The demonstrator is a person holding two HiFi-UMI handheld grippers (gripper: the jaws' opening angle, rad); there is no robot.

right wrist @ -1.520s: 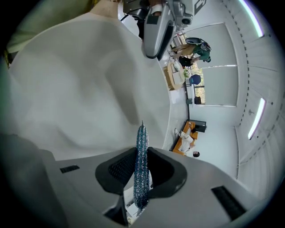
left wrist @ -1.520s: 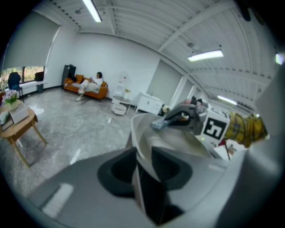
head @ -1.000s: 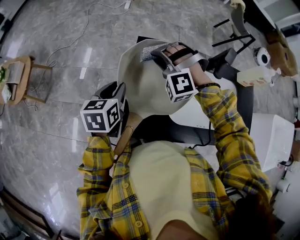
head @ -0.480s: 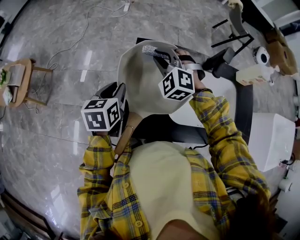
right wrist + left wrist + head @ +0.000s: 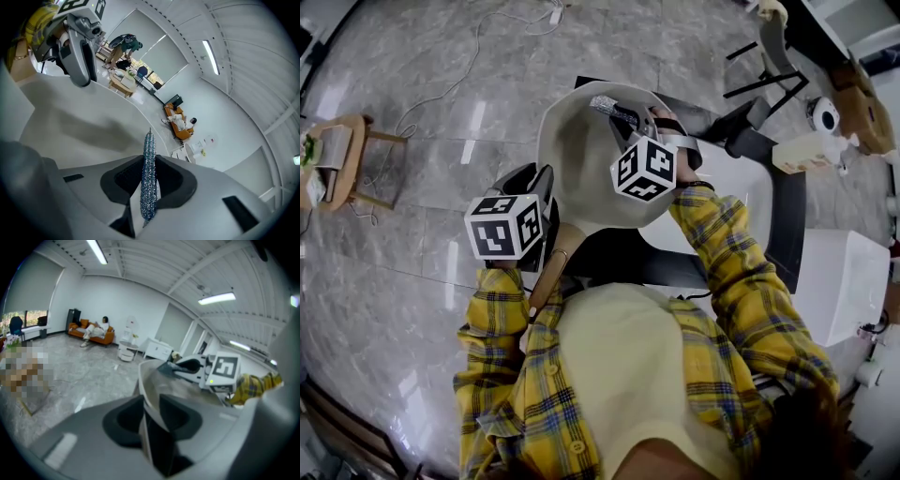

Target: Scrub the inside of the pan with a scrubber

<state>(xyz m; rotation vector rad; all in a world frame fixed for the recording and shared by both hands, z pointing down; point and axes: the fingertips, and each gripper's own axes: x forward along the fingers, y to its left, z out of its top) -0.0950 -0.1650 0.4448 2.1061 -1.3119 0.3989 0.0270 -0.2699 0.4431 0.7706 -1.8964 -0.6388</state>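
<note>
At centre of head view: pan [image 5: 577, 164] up off desk [image 5: 789, 220], interior facing camera. I read left gripper [image 5: 546, 192] jaws part closed, clamped on near rim of pan, wall between pads. Right gripper [image 5: 623, 114] inside pan by far rim. I see its jaws nearly closed, pinching scrubber [image 5: 149, 180] edge-on, tip protruding toward pan wall.

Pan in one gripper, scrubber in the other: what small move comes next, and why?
Probably press the scrubber onto the inner wall of the pan and sweep toward its middle. The right gripper holds it edge-on near the far rim, while the left gripper grips the near rim.
</note>
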